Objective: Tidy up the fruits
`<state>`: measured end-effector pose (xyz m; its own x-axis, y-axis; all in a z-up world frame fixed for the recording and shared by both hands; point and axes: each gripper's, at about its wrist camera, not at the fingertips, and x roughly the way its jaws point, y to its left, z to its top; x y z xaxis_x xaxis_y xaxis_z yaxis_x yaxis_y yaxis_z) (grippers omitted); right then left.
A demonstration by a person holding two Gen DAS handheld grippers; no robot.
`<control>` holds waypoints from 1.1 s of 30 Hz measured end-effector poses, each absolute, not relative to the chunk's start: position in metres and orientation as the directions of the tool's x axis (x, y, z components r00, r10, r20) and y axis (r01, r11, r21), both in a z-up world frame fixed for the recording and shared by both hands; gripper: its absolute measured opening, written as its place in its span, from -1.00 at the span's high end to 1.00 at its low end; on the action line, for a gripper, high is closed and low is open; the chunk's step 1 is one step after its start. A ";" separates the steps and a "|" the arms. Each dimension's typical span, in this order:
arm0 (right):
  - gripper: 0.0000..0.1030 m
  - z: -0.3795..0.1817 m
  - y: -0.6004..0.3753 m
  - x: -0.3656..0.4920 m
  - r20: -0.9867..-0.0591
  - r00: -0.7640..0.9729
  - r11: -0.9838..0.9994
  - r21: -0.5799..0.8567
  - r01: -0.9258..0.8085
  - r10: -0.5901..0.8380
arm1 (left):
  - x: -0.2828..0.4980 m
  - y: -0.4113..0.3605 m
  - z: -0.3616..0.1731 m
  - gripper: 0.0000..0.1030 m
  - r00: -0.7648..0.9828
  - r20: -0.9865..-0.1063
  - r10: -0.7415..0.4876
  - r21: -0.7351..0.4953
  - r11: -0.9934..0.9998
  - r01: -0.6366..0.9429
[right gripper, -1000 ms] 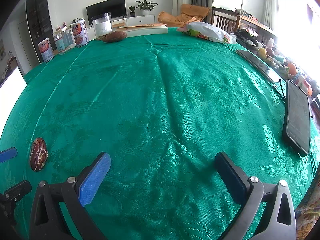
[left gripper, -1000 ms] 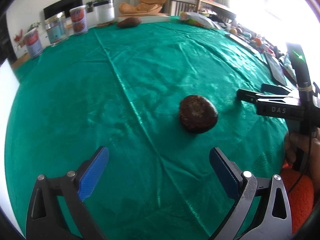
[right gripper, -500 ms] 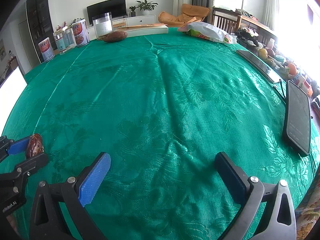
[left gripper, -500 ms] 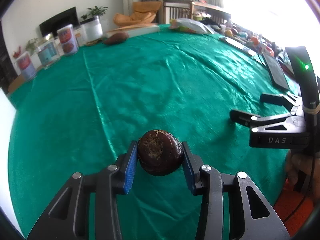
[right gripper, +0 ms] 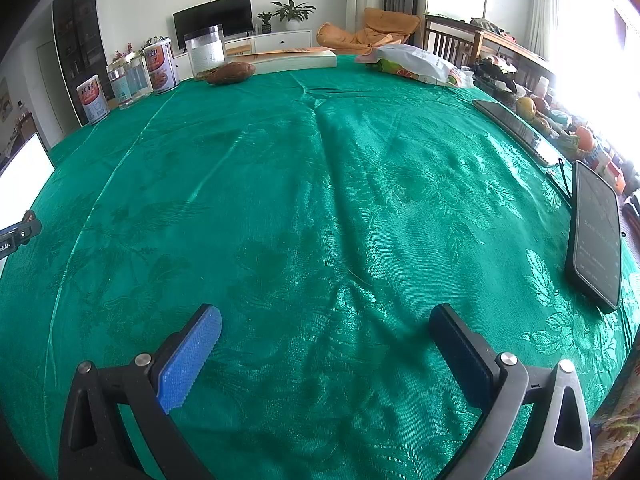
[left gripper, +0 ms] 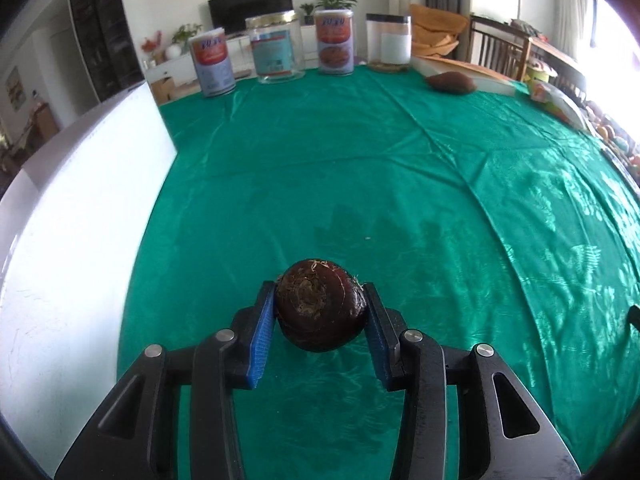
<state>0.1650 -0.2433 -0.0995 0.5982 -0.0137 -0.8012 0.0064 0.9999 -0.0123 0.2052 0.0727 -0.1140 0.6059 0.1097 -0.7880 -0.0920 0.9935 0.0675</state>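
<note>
Fruit (left gripper: 321,310), round and dark, sat clamped in my left gripper (left gripper: 320,320); white box (left gripper: 76,216) lay at nine o'clock; right gripper (right gripper: 326,344) gaped empty.

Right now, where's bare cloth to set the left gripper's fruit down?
Bare green cloth fills the middle, from the open right gripper up to the sweet potato. Crowded: far edge with cans and jars, right edge with phone and fruit pile. Left gripper holds the dark round fruit.
</note>
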 end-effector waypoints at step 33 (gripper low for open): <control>-0.92 -0.037 -0.179 0.477 -0.809 0.503 0.952 0.237 -0.194 0.304 | 0.204 0.091 -0.127 -0.98 0.591 -0.805 0.049 -0.045 0.989 -0.143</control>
<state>0.4766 -0.1789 -0.0373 0.5028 0.3040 -0.8092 -0.1937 0.9519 0.2373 0.2038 0.0906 -0.1270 0.5910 0.0491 -0.8052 -0.1430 0.9887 -0.0447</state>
